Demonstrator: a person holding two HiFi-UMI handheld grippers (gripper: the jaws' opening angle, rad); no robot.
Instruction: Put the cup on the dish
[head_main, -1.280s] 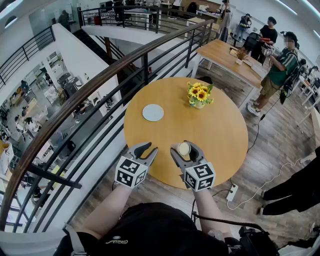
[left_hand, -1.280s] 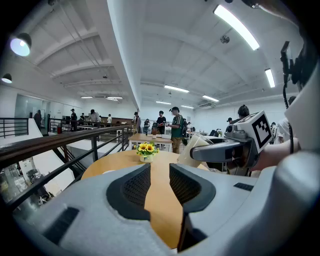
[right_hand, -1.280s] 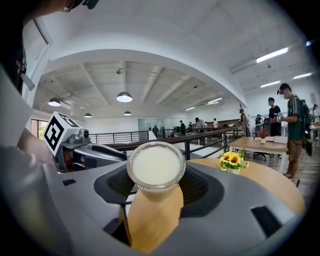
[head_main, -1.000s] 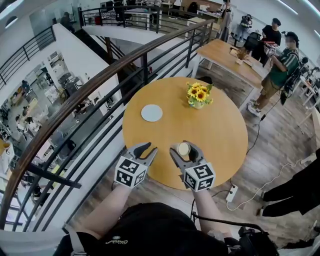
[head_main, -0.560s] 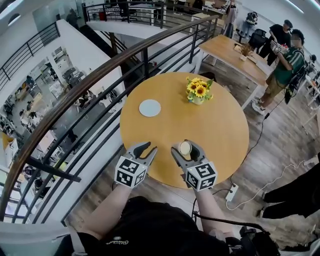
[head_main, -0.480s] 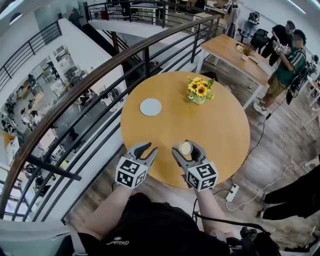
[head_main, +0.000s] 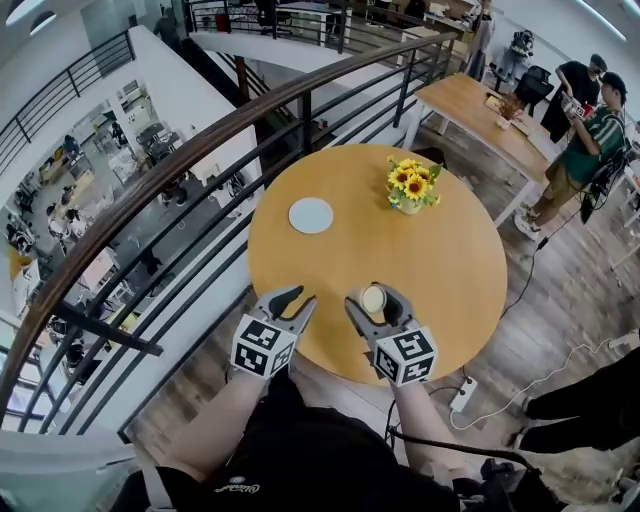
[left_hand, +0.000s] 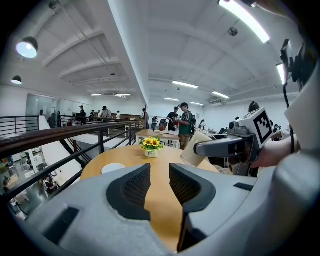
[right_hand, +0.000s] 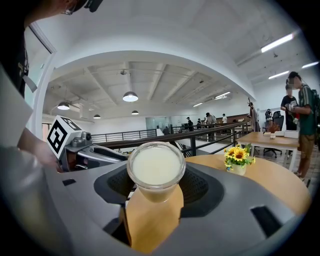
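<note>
- At the near edge of the round wooden bench (head_main: 440, 270), your right claw (head_main: 376, 302) has the cup (head_main: 373, 297) pinched between its two jaws, one jaw pressed on each side
- From the right gripper view, the cup is a pale, translucent one with a round creamy-looking face turned up toward the camera, and it sits squarely in the middle of the grip
- From the left gripper view, the cup leans a little in your right claw, over the near part of the bench; you cannot tell there whether its base touches the wood
- Your left claw (head_main: 297, 297) is just beside the right one, on its left, with its jaws a narrow gap apart and only bare bench top showing between them
- Both claws point away from you, across the bench
- Across the bench, on the far left part of the top, the dish (head_main: 311, 215) lies flat: a small pale round plate with no load on it, well apart from the cup
- Toward the far right of the top stands a small pot of sunflowers (head_main: 411, 185), apart from the dish and from both claws
- Left of the bench a dark railing (head_main: 170, 190) with a wooden top rail curves past, close to the dish side
- Beyond the sunflowers stands a long bench (head_main: 470, 105), with people (head_main: 585, 130) at its right end
</note>
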